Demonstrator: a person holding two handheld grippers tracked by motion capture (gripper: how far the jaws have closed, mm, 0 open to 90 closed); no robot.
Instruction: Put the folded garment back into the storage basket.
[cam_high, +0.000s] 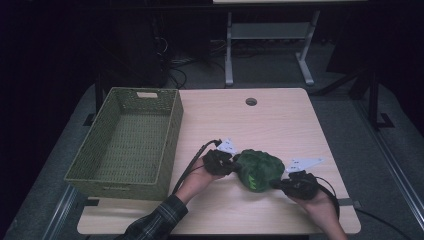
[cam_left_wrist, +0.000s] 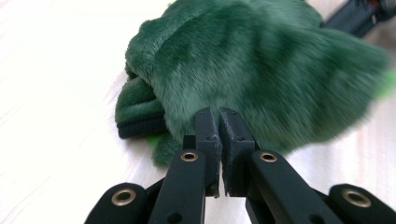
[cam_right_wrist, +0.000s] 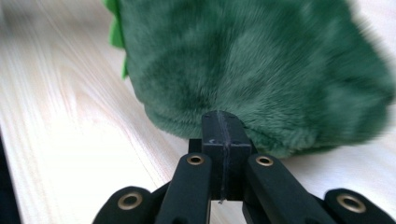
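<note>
A green furry plush garment (cam_high: 257, 169) with a ribbed dark cuff (cam_left_wrist: 137, 126) and light green spikes lies bunched on the wooden table (cam_high: 260, 120), near its front edge. My left gripper (cam_high: 234, 166) presses into its left side, and in the left gripper view the jaws (cam_left_wrist: 218, 115) stand almost together with their tips in the fur (cam_left_wrist: 261, 70). My right gripper (cam_high: 281, 183) meets its right lower side. There the jaws (cam_right_wrist: 223, 117) are pressed flat together at the bottom edge of the fur (cam_right_wrist: 252, 60). Fur hides how much cloth each tip pinches.
A green woven basket (cam_high: 175, 120) stands on the table's left part, with nothing in it. A round cable hole (cam_high: 251, 101) sits near the far edge. Cables trail from both grippers. Beyond the table stand a desk frame (cam_high: 229, 50) and dark floor.
</note>
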